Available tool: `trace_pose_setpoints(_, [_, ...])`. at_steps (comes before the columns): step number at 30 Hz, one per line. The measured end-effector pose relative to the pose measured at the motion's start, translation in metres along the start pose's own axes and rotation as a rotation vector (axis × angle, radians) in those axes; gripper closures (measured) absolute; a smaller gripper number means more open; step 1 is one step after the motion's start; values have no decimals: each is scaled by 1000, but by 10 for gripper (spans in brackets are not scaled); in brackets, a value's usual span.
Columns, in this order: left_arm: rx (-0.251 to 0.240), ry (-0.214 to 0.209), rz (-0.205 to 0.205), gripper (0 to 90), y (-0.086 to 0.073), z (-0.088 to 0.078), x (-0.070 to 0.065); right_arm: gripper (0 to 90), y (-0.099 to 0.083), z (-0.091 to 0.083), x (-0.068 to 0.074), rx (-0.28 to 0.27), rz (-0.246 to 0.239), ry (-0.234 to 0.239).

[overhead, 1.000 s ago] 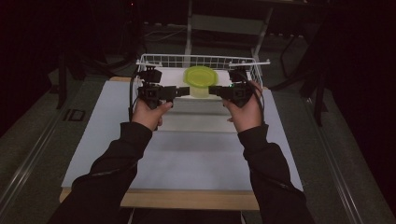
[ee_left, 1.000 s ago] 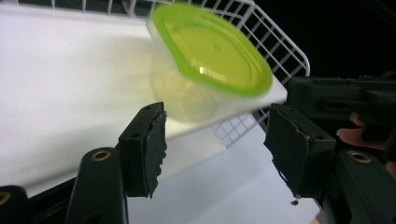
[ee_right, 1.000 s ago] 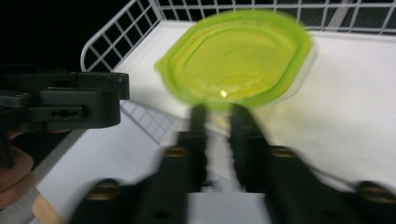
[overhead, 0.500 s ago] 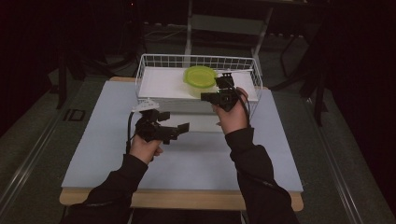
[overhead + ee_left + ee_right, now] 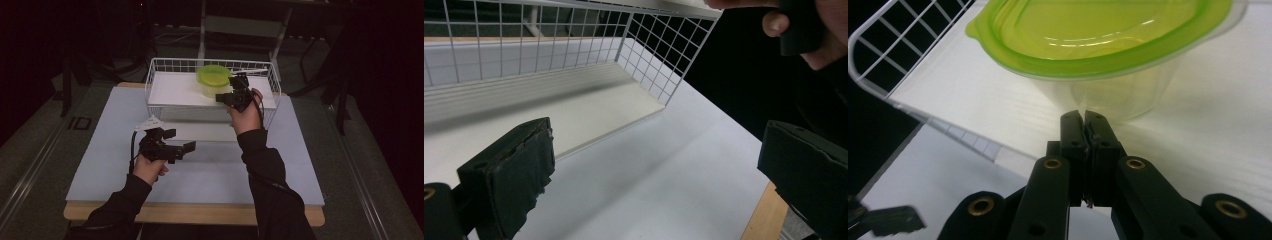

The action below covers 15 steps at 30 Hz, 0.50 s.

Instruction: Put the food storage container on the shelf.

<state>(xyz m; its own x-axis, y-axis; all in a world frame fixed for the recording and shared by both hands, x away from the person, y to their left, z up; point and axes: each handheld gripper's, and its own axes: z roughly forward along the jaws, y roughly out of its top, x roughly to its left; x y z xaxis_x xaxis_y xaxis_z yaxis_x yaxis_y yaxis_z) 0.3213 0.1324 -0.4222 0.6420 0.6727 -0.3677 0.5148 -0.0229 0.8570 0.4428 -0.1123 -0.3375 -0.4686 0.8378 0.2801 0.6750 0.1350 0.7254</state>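
A clear container with a green lid (image 5: 214, 76) stands at the back of a white wire basket (image 5: 210, 61). My right gripper (image 5: 223, 97) is over the basket's front right part, shut with nothing in it. In the right gripper view its closed jaws (image 5: 1085, 125) point at the container (image 5: 1108, 45) from just short of its wall. My left gripper (image 5: 179, 139) hovers over the pale mat in front of the basket. Its jaws (image 5: 661, 170) have just been opening and now stand wide apart with only bare mat between them.
The basket (image 5: 524, 45) has a white board floor and stands at the far edge of a pale mat (image 5: 210, 170) on a wooden table. The mat's near right corner and the table edge (image 5: 769, 220) lie past the left gripper. Dark floor surrounds the table.
The left gripper has drawn back from the container to the mat in front of the basket, and its jaws have opened. The right gripper has slid a little to the right, still shut.
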Motion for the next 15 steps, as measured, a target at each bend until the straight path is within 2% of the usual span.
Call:
trace_pose_setpoints(3, [-7, -7, 5, 27, 1, 0, -1, 868, 0, 1, -1, 8, 9, -2])
trace_pose_setpoints(7, [-2, -15, 36, 27, 2, 0, -5, 815, -6, -5, 2, 2, -13, 19])
trace_pose_setpoints(12, [-1, -24, 47, 27, 1, 0, -9, 658, -14, -19, 12, -1, -59, 54])
trace_pose_setpoints(15, [-2, -33, 75, 27, -1, -4, -12, 533, -22, -28, 20, -14, -108, 66])
